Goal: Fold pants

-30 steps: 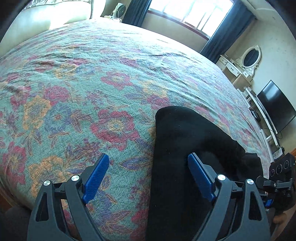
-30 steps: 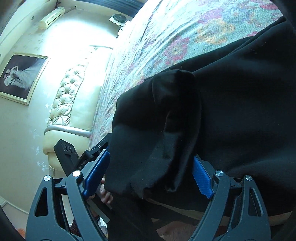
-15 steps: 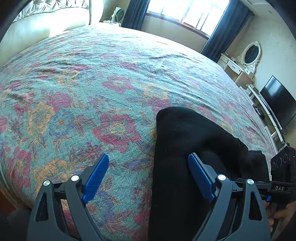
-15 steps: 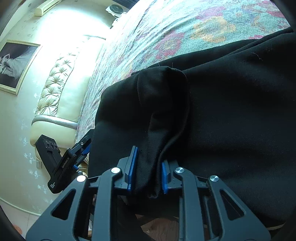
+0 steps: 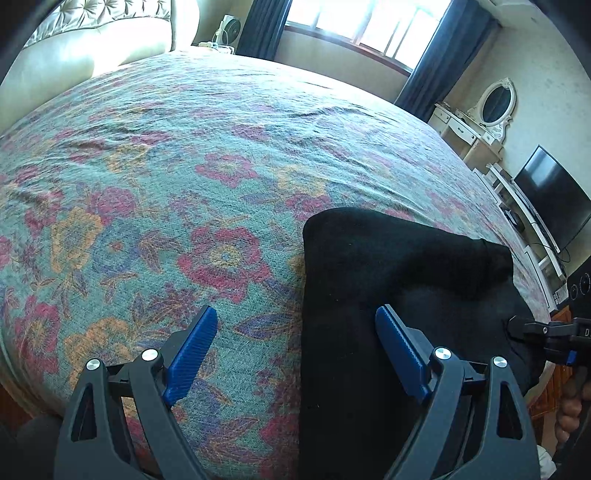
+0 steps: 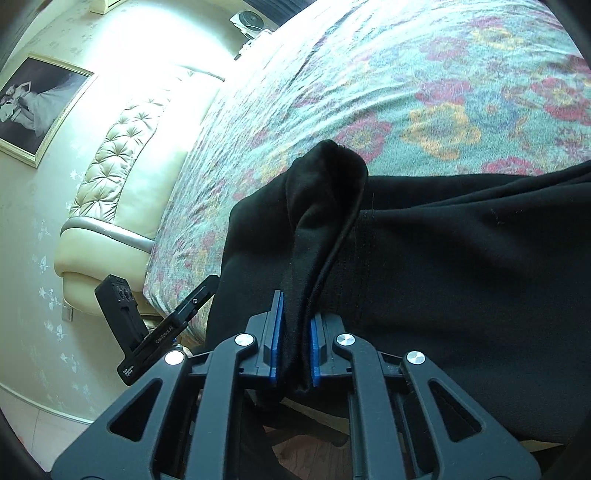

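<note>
Black pants (image 5: 376, 280) lie at the near edge of a floral bedspread (image 5: 184, 166) and hang over it. My left gripper (image 5: 295, 350) is open above the pants' left edge, one blue finger over the bedspread and one over the black cloth. In the right wrist view my right gripper (image 6: 294, 343) is shut on a raised fold of the pants (image 6: 461, 258), which stands up in a peak between the pads. The right gripper also shows in the left wrist view (image 5: 546, 332), at the pants' right edge.
A cream tufted headboard (image 6: 122, 166) is at the left end of the bed. A window with dark curtains (image 5: 354, 33), a white dresser with an oval mirror (image 5: 491, 107) and a TV (image 5: 554, 199) line the far walls.
My right gripper closed from wide open onto a fold of the pants and pulled it up into a peak. My left gripper stayed open and rose slightly.
</note>
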The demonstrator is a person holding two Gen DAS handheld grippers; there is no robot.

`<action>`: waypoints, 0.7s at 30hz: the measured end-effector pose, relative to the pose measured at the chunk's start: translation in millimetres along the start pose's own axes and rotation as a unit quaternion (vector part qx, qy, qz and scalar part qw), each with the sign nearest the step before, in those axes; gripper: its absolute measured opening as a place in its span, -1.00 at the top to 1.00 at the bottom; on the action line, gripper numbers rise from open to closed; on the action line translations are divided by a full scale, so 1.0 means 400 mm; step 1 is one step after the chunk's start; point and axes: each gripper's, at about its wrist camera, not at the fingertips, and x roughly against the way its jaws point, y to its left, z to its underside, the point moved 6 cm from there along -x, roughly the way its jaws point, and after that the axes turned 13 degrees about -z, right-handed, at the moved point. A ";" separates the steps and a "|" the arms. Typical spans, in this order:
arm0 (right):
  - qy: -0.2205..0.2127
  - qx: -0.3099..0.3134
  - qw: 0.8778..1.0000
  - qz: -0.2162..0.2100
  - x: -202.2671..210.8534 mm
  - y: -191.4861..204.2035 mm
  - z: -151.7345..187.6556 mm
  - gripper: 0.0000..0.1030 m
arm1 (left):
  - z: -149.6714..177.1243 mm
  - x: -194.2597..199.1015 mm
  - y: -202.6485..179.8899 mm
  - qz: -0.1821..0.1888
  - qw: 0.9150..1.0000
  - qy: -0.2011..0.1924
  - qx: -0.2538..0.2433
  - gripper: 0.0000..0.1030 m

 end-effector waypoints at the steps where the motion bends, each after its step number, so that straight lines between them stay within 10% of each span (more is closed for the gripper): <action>1: -0.002 0.002 1.000 0.000 0.015 0.001 -0.001 0.80 | 0.001 0.002 -0.005 0.004 1.000 0.002 -0.001 -0.67; 21: -0.077 -0.049 0.994 0.061 0.337 -0.206 0.025 0.92 | 0.089 0.009 -0.173 0.073 0.995 0.044 -0.043 -0.67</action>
